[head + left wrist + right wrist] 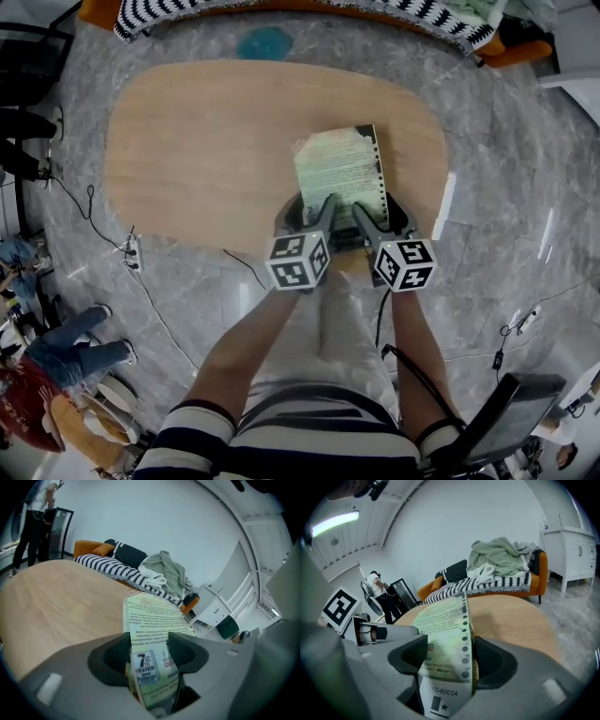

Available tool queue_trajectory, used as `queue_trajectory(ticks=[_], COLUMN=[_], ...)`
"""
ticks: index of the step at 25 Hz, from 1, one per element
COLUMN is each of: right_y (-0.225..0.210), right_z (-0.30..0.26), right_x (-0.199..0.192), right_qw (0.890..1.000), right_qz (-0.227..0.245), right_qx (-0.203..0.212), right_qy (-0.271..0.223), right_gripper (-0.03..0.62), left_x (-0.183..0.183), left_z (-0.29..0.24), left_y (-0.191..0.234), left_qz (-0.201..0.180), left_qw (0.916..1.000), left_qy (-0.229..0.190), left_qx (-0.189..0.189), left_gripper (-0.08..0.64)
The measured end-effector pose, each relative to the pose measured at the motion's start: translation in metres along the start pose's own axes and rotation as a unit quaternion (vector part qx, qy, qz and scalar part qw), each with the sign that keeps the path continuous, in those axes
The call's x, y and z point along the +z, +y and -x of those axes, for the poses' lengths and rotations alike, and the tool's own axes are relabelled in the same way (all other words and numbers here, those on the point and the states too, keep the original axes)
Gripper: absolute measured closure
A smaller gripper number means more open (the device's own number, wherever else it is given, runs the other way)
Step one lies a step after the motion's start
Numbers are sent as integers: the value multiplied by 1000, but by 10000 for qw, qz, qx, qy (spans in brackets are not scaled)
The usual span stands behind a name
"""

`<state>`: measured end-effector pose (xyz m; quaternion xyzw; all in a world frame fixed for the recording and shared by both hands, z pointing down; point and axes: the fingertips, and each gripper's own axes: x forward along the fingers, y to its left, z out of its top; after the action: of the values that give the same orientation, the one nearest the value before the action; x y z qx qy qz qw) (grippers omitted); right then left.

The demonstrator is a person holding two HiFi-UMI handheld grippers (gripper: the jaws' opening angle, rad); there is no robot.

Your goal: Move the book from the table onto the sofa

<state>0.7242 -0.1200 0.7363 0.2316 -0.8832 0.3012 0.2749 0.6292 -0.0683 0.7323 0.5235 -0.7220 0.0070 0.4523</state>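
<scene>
The left gripper (307,208) and right gripper (384,214) are both clamping the book's (339,169) near edge. They are holding it over the table (206,141).

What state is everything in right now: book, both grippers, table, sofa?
book: closed, back cover up, near edge clamped, apparently raised off the table.
left gripper: shut on the book.
right gripper: shut on the book.
table: below the book, catching its shadow.
sofa: draped with a striped throw, clothes heaped on it.
</scene>
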Motion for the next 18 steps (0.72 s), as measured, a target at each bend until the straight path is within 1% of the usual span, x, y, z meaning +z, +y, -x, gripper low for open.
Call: queue_trajectory(ticks=[6,11,15,18], right_y=[28,51,70,85], right_z=[29,55,71,80], right_x=[47,82,96,104], right_qw=[9987,9962,9950,9946], right_qz=[332,543,656,646], right_qx=[56,148,238,306], right_qy=[-391,-665,-714,-746], right_gripper=[285,287,290,294], left_x=[43,76,88,97], left_z=[38,72,98,115], left_y=[-20,-38,-43,-43], left_qz=[-64,-79,8,61], left_qw=[9987,9955,9940,9933], left_qy=[-493,-942,-1093,-1150], left_qx=[-71,-113,-91,-38], left_gripper=[298,301,302,304])
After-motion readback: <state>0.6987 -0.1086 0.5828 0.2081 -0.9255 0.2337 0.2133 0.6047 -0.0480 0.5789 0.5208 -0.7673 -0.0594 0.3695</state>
